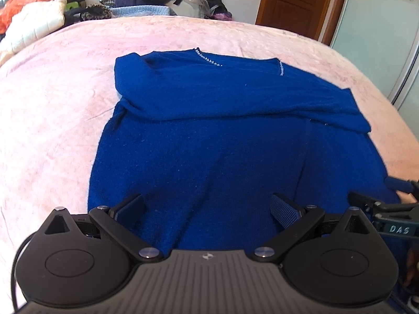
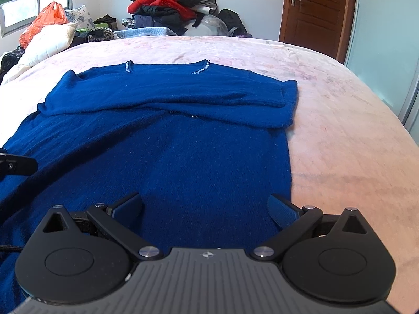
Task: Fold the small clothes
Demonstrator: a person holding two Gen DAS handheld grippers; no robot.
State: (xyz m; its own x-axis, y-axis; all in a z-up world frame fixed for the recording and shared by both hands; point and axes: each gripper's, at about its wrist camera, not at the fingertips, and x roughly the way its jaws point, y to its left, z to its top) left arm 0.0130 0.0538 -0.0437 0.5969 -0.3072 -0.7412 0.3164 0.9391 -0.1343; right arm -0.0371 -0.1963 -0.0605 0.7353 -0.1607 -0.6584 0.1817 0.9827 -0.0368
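Note:
A royal-blue knit sweater (image 1: pixel 222 141) (image 2: pixel 162 151) lies flat on the pink bed cover, its beaded neckline at the far end and both sleeves folded across the chest. My left gripper (image 1: pixel 207 209) hovers open over the near hem, toward the sweater's left side, with nothing between its fingers. Over the hem near the sweater's right edge, my right gripper (image 2: pixel 205 208) is also open and holds nothing. The right gripper's black fingers (image 1: pixel 387 206) show at the right edge of the left wrist view. A finger of the left gripper (image 2: pixel 18 164) pokes in at the left edge of the right wrist view.
The pink bed cover (image 1: pixel 52 120) (image 2: pixel 353 144) spreads wide on either side of the sweater. Beyond the far edge sit a pile of clothes (image 2: pixel 170 7), a white quilted pillow (image 2: pixel 47 41) and an orange bag (image 2: pixel 44 18). A brown door (image 2: pixel 316 10) and a pale wardrobe panel (image 2: pixel 385 39) stand at the right.

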